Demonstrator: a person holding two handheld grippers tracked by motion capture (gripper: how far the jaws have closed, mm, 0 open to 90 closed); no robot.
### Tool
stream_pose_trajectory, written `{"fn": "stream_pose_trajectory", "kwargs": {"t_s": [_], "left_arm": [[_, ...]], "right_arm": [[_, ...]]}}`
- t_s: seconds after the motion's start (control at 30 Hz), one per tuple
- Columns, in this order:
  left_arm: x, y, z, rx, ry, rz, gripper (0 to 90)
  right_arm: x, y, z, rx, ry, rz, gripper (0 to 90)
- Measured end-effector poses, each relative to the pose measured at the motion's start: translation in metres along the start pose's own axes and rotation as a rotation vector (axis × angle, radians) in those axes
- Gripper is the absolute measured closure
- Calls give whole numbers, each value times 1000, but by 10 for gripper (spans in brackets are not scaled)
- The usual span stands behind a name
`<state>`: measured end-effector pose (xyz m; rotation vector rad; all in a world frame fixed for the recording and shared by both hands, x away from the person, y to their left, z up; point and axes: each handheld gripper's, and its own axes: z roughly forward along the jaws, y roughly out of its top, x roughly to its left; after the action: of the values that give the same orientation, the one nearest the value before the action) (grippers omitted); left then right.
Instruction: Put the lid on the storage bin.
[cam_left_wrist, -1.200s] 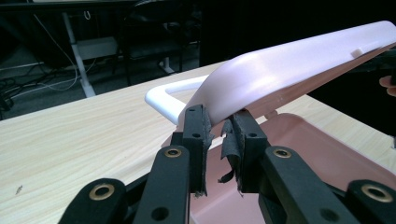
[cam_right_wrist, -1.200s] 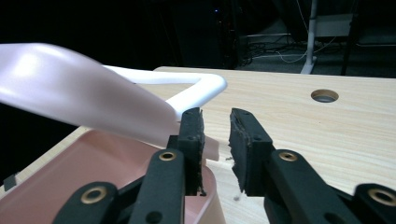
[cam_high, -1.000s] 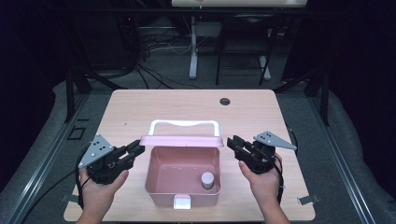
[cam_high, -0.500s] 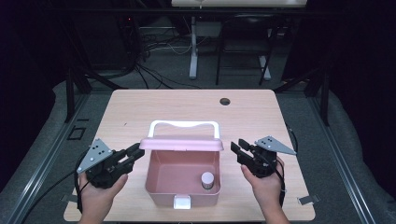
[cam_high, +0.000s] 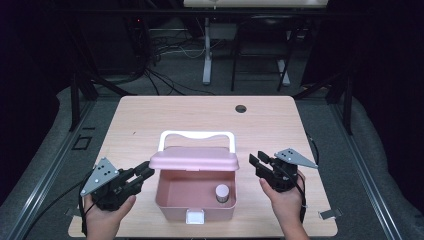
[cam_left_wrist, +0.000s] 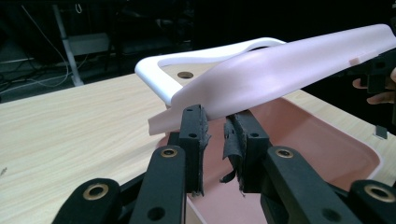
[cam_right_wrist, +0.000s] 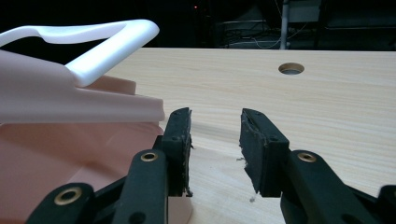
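A pink box (cam_high: 172, 199) stands open at the table's front middle. Its pink lid (cam_high: 195, 159) hangs half raised over the back half, and a white handle (cam_high: 196, 135) shows behind it. A small capped jar (cam_high: 221, 192) sits inside at the right. My left gripper (cam_high: 147, 174) is at the lid's left end. In the left gripper view the lid (cam_left_wrist: 289, 65) lies across the jaw tips, and a gap shows between the pads of the left gripper (cam_left_wrist: 217, 126). My right gripper (cam_right_wrist: 215, 126) has just been opening, with nothing between its jaws. It sits just right of the lid's corner (cam_right_wrist: 149, 109).
A white latch (cam_high: 195, 216) sits on the box's front wall. A round cable hole (cam_high: 240, 108) lies in the wooden table (cam_high: 150, 115) at the back right. Stands and cables fill the dark floor beyond the table.
The right gripper's jaws have spread and no longer touch the lid. The lid has tipped forward and a little lower. The left gripper has stayed at the lid's left end.
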<state>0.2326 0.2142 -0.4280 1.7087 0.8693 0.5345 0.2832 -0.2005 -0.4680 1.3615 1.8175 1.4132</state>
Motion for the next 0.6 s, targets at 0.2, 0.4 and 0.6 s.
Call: {"fn": "stream_pose_trajectory", "kwargs": {"t_s": [0.2,0.4,0.6], "left_arm": [[-2,-8,-3,3,-9,-9,760],[-4,-16,-6,6,-14,-12,760],[-6,-22,-9,18,-21,-3,761]], "right_arm": [[-1,-2,0,0,-1,2,626],[-3,-5,1,7,-7,6,622],[-4,-6,1,8,-9,9,619]]}}
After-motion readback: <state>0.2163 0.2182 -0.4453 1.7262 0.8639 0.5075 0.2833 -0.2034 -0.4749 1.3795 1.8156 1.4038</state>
